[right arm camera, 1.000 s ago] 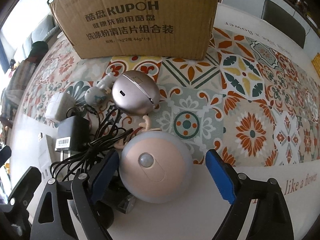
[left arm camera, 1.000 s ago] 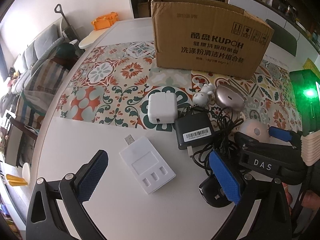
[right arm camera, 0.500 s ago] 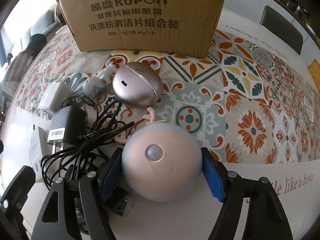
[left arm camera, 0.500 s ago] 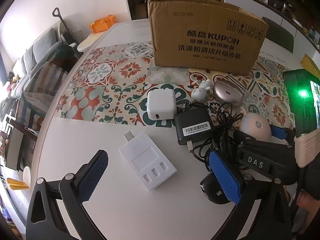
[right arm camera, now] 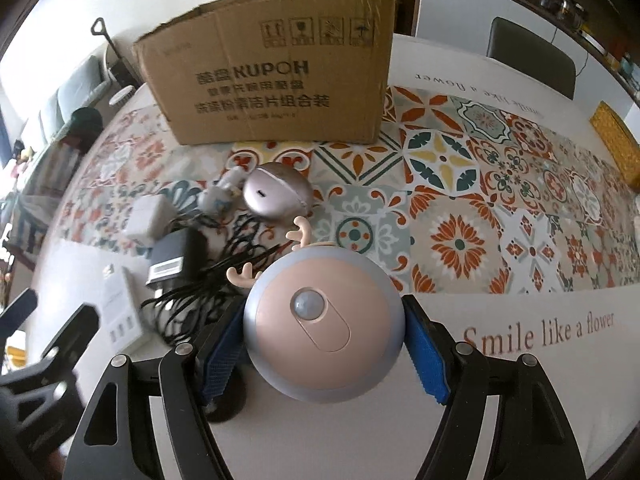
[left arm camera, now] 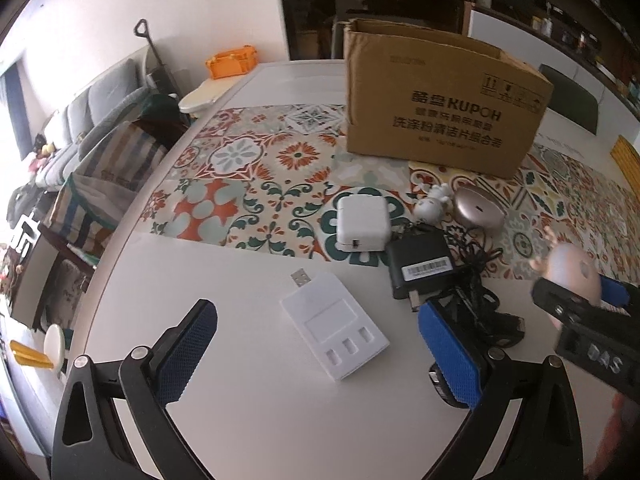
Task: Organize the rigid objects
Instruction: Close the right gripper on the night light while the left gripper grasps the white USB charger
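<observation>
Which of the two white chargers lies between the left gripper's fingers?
The flat white hub with the USB plug, on bare table inside the open left gripper. The square white adapter sits farther off on the patterned mat.

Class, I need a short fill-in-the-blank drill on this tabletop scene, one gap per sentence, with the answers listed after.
1. The right gripper is shut on the round pink ____ with antlers.
2. The left gripper is ____, its fingers either side of the white USB hub.
3. The cardboard box stands on the patterned ____.

Missing words: night light; open; mat
</observation>
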